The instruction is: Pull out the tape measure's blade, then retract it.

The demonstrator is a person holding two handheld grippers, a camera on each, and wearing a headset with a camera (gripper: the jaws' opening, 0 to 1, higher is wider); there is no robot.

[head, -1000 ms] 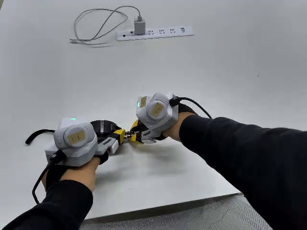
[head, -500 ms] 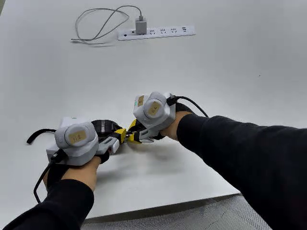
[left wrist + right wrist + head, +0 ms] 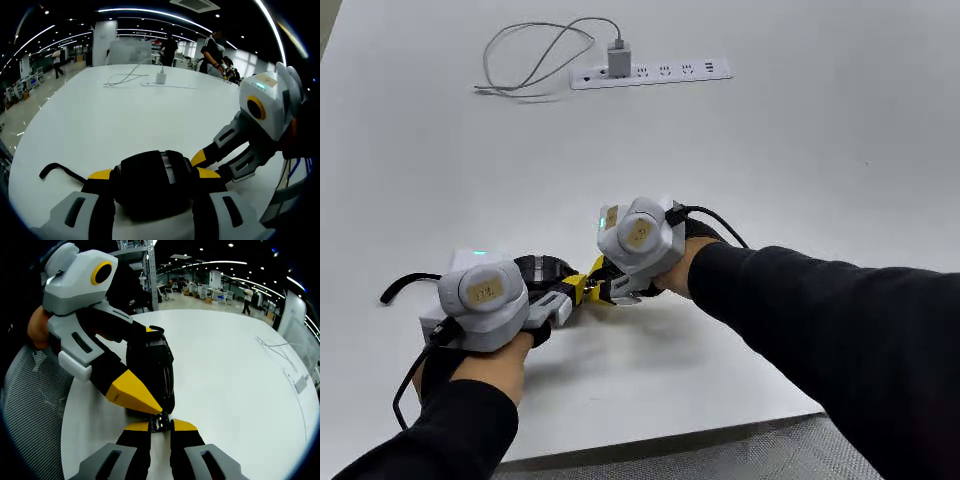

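Observation:
A black tape measure (image 3: 545, 270) rests on the white table near its front edge, and my left gripper (image 3: 568, 290) is shut on its case. In the left gripper view the case (image 3: 155, 182) sits between the yellow-tipped jaws of the left gripper (image 3: 154, 174), with its black wrist strap (image 3: 57, 170) trailing left. My right gripper (image 3: 160, 424) is shut on the blade's end hook (image 3: 160, 420), right at the mouth of the case (image 3: 150, 365). Almost no blade shows. In the head view the right gripper (image 3: 598, 290) meets the left one tip to tip.
A white power strip (image 3: 650, 72) with a charger and a looped white cable (image 3: 530, 50) lies at the far side of the table. The table's front edge (image 3: 670, 440) runs just below both forearms. People stand in the room behind.
My right gripper has crept slightly left toward the case, so the gap between the two grippers has narrowed. The left gripper keeps its hold on the case.

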